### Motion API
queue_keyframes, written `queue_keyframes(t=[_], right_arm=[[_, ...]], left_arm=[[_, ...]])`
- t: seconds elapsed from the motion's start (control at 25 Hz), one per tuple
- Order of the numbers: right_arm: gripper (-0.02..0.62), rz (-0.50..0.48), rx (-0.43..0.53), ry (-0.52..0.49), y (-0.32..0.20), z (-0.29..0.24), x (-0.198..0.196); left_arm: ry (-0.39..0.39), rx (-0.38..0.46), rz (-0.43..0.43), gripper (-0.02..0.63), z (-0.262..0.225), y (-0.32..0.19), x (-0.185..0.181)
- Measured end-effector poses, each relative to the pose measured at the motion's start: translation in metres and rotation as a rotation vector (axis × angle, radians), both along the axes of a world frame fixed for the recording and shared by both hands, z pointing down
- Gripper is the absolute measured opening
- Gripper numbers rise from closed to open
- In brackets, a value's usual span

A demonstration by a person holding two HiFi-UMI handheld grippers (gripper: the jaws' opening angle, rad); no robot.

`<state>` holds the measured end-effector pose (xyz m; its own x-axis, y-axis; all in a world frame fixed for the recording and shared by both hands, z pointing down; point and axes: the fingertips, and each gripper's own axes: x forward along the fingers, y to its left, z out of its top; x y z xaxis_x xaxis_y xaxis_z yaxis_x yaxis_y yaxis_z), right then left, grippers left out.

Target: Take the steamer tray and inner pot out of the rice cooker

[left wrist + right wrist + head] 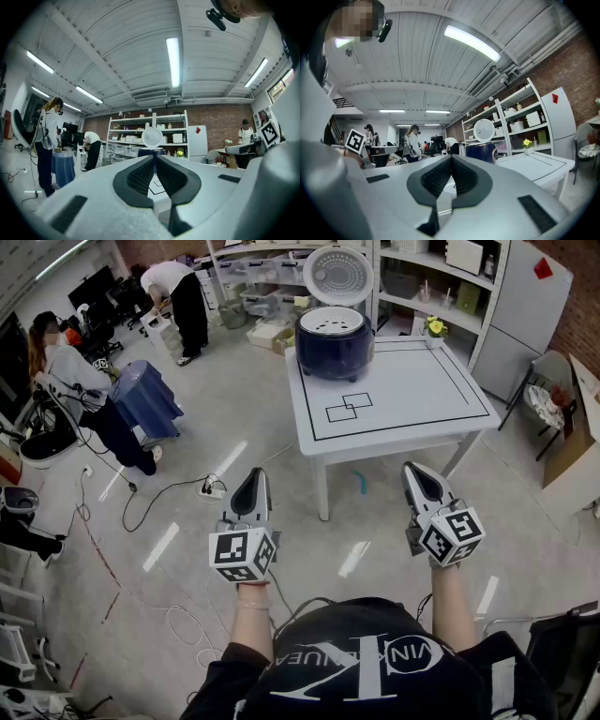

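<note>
A dark blue rice cooker (pixel 335 341) stands at the far left corner of the white table (pixel 412 395), its round white lid (pixel 338 276) raised. A white perforated steamer tray (pixel 332 321) shows in its top. The cooker also appears small in the left gripper view (pixel 151 150) and the right gripper view (pixel 480 151). My left gripper (pixel 252 480) and right gripper (pixel 413 472) are held level over the floor, well short of the table's near edge, both shut and empty. The inner pot is hidden.
Black outlines and two overlapping squares (pixel 348 408) mark the tabletop. A small flower pot (pixel 434 327) stands at the table's back edge. Shelves (pixel 427 277) rise behind. People work at the left (pixel 80 381); cables and a power strip (pixel 211 488) lie on the floor.
</note>
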<state>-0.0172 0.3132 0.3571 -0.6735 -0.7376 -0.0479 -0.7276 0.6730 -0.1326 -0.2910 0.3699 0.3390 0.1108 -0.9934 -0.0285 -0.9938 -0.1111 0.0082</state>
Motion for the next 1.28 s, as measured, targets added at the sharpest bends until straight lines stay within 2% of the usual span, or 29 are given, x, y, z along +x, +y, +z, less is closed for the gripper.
queue_keyframes(t=[0.6,0.76,0.84,0.88,0.92,0.96,1.08,1.28], right_arm=[[-0.002,0.040,-0.053,0.010,0.001,0.026,0.010],[-0.002,0.034,-0.058,0.030,0.004,0.032,0.011],[-0.002,0.030,-0.064,0.016,0.005,0.029,0.012],[0.001,0.023,-0.069,0.001,0.006,0.027,0.012],[0.074,0.013,-0.072,-0.011,0.006,0.025,0.011],[0.109,0.006,-0.070,-0.017,0.005,0.023,0.011],[0.127,0.011,-0.058,-0.020,0.000,0.018,0.015],[0.155,0.043,-0.083,-0.057,-0.016,0.018,0.025]], left_arm=[[0.043,-0.070,0.045,0.025,0.029,-0.010,0.009],[0.041,-0.070,0.032,0.026,0.032,-0.014,0.009],[0.054,-0.065,0.036,0.040,0.030,-0.014,0.009],[0.069,-0.060,0.040,0.076,0.029,-0.015,0.008],[0.084,-0.054,0.043,0.122,0.027,-0.016,0.008],[0.097,-0.046,0.046,0.131,0.026,-0.018,0.008],[0.112,-0.029,0.059,0.130,0.023,-0.025,0.011],[0.128,-0.054,0.090,0.131,0.029,-0.043,0.017]])
